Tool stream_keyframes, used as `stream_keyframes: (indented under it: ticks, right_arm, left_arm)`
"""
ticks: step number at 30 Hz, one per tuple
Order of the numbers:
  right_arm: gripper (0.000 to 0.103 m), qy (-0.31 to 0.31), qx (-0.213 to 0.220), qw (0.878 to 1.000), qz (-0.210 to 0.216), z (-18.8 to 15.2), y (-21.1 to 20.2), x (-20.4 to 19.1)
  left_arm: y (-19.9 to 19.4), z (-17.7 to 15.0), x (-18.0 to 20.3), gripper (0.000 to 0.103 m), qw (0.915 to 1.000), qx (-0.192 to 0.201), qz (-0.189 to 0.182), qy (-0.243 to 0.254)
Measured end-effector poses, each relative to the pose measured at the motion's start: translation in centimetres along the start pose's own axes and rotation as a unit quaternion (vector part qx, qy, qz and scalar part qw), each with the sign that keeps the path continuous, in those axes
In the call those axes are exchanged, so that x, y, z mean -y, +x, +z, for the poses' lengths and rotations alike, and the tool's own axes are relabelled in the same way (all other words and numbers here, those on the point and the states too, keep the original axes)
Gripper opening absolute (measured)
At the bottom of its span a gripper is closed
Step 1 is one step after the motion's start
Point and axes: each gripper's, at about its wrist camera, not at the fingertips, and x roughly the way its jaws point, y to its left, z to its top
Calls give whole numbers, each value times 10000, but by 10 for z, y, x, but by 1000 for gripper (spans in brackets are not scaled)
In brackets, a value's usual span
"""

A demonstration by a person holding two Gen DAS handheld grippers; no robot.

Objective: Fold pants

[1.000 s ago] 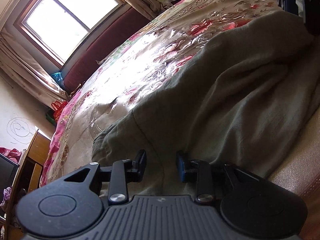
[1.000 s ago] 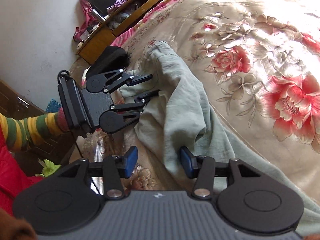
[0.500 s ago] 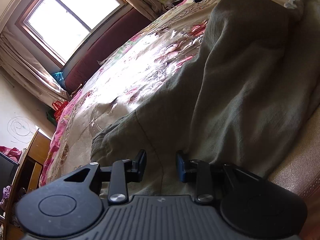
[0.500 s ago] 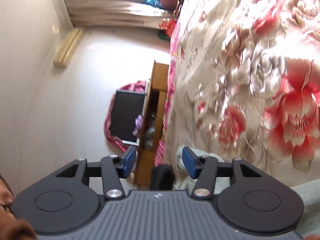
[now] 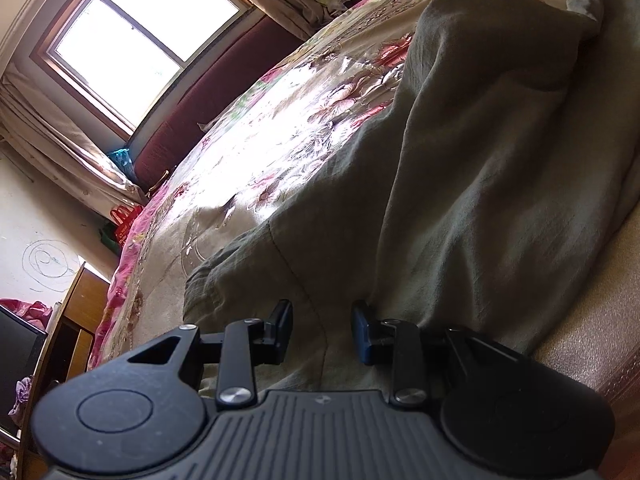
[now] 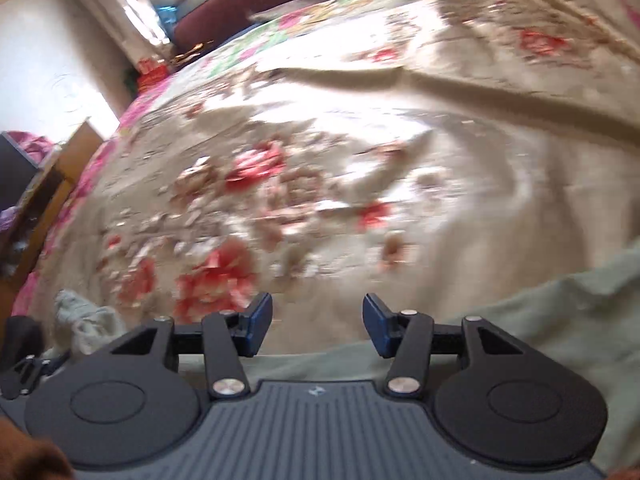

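the bed point(image 5: 280, 128) fills both views, covered by a shiny beige spread with red and pink flowers, sunlit in the middle. behind it a window point(image 5: 136, 36) with pale curtains sits above a dark red headboard point(image 5: 224, 92). a wooden cabinet point(image 5: 76, 320) stands along the bed's far side by the wall.

the pants point(image 5: 460, 200), grey-green, lie on the bed's near part. in the left view one layer is raised into a tall fold above the flatter layer beneath, and a bunched end lies toward the cabinet. in the right view, which is motion-blurred, the pants point(image 6: 540, 320) run as a band along the bottom right, with a crumpled bit at lower left.

the left gripper point(image 5: 322, 330) sits low over the pants, jaws parted with cloth lying between and under them; whether the pads press the cloth i cannot tell. the right gripper point(image 6: 318, 326) has its blue-padded jaws apart, with nothing between them, only spread and the pants' edge showing beyond.
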Motion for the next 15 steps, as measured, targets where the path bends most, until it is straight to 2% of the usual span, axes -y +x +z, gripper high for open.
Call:
stream_keyframes:
  ticks: [1,2,4,8,12,15]
  right_arm:
    - [52,196,36,9987,-461,-4,-6,17]
    - [53,448,151,9962,-730,-10,-15,36]
    - [53,917,435,9898,-1001,-22,-41,67]
    - [52,1528,806,9766,-1279,-52,-82,101]
    - [53,2004,925,9635,-1511,-79,-99,123]
    - [53,2306,1060,9585,-1302,-89,-95,132]
  left_arm:
    - [0,1,1,46,10000,-20,29,36]
    - [0,2,2,46,9999,-51,59,69]
    - [-1,5,3,46,9998,-126,113,130]
    - [-3,10,6,46,9991,-239,239,247]
    - [-6,12,15,46,9975,-266,430,495]
    - [-7,13,19,46,9962,-287,535,619]
